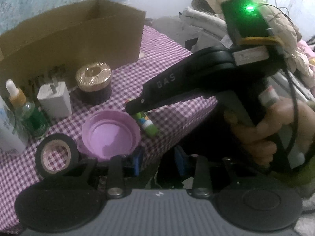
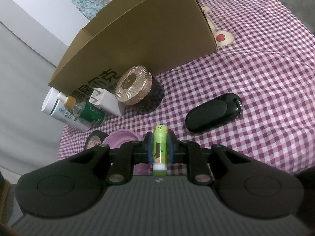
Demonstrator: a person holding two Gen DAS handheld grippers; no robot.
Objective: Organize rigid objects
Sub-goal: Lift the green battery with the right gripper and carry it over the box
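Note:
My right gripper (image 2: 159, 144) is shut on a green lip-balm tube (image 2: 159, 147), which lies lengthwise between the blue pads with its white end toward the camera. In the left wrist view that right gripper (image 1: 137, 109) reaches in from the right, held by a hand (image 1: 261, 133), and the tube (image 1: 150, 125) hangs from its tip just above the checked cloth. My left gripper (image 1: 159, 162) hovers at the table's near edge. Its jaws stand apart with nothing between them. Its left pad (image 1: 137, 162) is beside a purple lid (image 1: 110, 132).
An open cardboard box (image 2: 141, 39) stands at the back. In front of it are a gold-lidded jar (image 2: 133, 87), a white charger (image 2: 106, 102), a green dropper bottle (image 2: 88, 112) and a white bottle (image 2: 59, 110). A black tape roll (image 1: 56, 154) and a black fob (image 2: 213, 115) lie nearer.

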